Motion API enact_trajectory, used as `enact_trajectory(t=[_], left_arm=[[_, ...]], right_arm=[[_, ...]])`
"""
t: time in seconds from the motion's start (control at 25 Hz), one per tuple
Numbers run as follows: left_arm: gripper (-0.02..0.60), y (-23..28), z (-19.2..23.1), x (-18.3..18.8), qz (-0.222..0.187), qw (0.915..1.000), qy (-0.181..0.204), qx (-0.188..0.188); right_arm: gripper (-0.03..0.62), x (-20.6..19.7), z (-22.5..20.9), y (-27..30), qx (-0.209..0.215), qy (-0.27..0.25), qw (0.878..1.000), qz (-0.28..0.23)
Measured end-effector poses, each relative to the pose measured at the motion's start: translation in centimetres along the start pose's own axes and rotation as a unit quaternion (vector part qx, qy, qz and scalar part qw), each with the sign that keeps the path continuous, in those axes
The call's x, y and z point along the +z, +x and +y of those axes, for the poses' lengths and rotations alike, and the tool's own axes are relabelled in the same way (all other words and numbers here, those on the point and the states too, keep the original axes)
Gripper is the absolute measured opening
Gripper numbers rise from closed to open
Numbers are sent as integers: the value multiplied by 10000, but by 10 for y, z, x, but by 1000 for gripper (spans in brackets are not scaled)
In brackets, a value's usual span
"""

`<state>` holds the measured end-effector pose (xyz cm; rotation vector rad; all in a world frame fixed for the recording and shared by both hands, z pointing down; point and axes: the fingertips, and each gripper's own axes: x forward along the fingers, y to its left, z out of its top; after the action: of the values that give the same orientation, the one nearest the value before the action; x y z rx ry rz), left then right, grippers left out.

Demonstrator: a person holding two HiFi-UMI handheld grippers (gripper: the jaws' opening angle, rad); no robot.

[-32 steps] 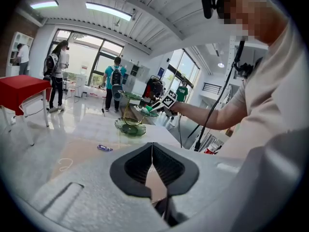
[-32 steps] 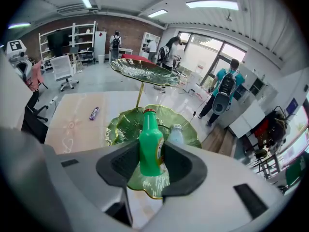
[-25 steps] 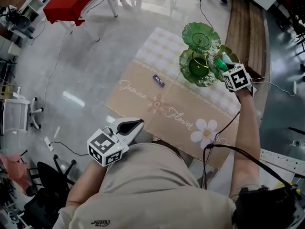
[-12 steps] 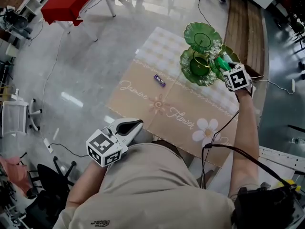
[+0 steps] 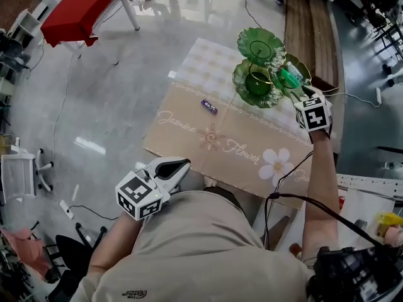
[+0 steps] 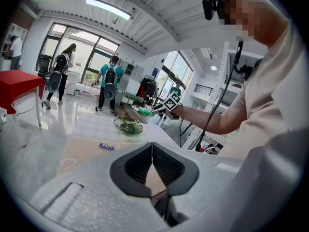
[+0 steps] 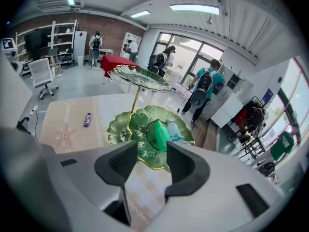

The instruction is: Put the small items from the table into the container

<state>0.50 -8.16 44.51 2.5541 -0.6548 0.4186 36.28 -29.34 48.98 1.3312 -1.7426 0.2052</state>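
The right gripper (image 7: 150,153) hovers just near of the green tiered dish stand (image 5: 261,43) at the far right of the table; its jaws stand apart with nothing between them. In the stand's nearest leaf-shaped dish (image 7: 145,164), just beyond those open jaws, lie a green packet (image 7: 158,135) and a pale bluish packet (image 7: 175,129), side by side and touching; what they hold cannot be told. A small purple wrapped bar (image 5: 209,106) lies flat on the beige flowered tablecloth (image 5: 239,150), left of the stand and well apart from it; it is outside the container and no gripper is near it. The left gripper (image 6: 152,150) is held at the near left, off the table's near edge and close to the person's body; its jaws are pressed together and grasp nothing. Its view looks across the table to the bar, the stand and the right gripper far beyond.
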Motion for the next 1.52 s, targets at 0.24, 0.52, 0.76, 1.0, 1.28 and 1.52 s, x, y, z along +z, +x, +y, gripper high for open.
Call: enact_trajectory(t=[0.24,0.52,0.76,1.0,1.28,1.52], left_arm=[[8,-23,3,0,-16,9994,159,-319],[8,-51,4,-11,9,9976,272,-644],[8,-77,4,-20,33,9957,321,-869],[8,-103,4,-33,58,9940,382,-1018],[8,-127,1,-53,119,9919,444,-1186],[8,-141,-8,-65,147,9893,525,-1355]], right_arm=[[151,-8,56,-45,-15,374,9990,-244],[63,-19,149,-86,237,803,9955,-445],[26,-14,236,-119,635,1098,9897,-663],[18,-12,316,-144,972,1323,9829,-840],[17,-12,381,-173,1073,1380,9797,-982],[17,-12,429,-193,1251,1355,9776,-1013]])
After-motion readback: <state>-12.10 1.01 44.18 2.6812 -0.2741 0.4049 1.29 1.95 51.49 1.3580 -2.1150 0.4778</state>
